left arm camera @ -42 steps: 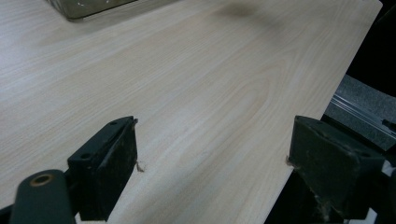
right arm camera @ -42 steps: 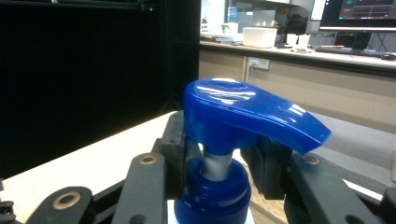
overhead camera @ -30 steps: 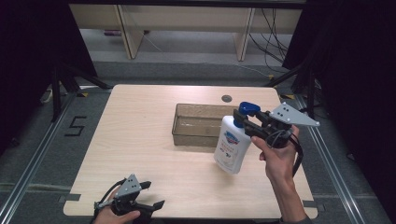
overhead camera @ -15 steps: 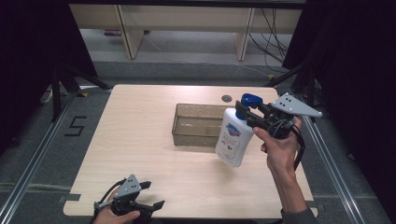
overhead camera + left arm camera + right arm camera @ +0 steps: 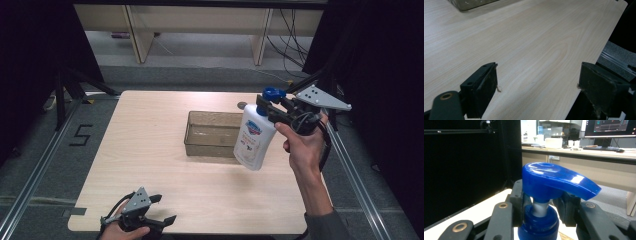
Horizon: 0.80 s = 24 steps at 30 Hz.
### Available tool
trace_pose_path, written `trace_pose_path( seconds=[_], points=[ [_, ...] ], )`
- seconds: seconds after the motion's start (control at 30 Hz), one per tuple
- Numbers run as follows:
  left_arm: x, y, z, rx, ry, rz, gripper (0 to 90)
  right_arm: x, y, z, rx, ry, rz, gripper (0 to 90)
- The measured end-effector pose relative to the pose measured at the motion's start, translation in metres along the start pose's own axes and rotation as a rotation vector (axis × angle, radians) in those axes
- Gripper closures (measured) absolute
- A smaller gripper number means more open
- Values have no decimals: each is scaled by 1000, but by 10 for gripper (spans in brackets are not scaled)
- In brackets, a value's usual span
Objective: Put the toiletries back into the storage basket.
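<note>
A white pump bottle [image 5: 254, 140] with a blue pump head [image 5: 273, 93] hangs tilted in the air, just right of a clear rectangular tray [image 5: 200, 145]. My right gripper [image 5: 267, 106] is shut on the bottle's neck under the pump. In the right gripper view the pads clamp the neck below the blue pump head [image 5: 554, 178], with the right gripper [image 5: 540, 207] level. My left gripper [image 5: 165, 209] rests at the table's front left edge. Its jaws stand wide apart over bare wood in the left gripper view, so the left gripper [image 5: 537, 85] is open with nothing in it.
The light wooden table [image 5: 150, 150] carries the tray near its middle right. A small dark round object [image 5: 242, 105] lies behind the tray. The tray's corner [image 5: 471, 3] lies far ahead of the left jaws. Black stands and metal rails flank the table.
My right hand has risen and drifted slightly right with the bottle, which hangs higher above the table than before. The left gripper has stayed put.
</note>
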<state>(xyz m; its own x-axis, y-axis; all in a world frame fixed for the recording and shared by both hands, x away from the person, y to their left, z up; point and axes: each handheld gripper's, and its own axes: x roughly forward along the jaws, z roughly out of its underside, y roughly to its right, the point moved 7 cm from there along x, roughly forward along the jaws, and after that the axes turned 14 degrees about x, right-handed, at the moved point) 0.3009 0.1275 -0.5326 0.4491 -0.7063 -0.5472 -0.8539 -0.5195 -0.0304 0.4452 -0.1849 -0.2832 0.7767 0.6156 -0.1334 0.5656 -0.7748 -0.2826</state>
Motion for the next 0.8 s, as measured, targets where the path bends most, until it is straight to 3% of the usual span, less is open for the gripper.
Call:
trace_pose_path(
  seconds=[0.47, 0.8],
  points=[
    [0, 0, 0, -2, -6, 5, 149, 11, 7, -21, 24, 15, 25, 622],
    [0, 1, 0, -3, -5, 8, 149, 26, 21, -29, 35, 15, 54, 622]
  ],
)
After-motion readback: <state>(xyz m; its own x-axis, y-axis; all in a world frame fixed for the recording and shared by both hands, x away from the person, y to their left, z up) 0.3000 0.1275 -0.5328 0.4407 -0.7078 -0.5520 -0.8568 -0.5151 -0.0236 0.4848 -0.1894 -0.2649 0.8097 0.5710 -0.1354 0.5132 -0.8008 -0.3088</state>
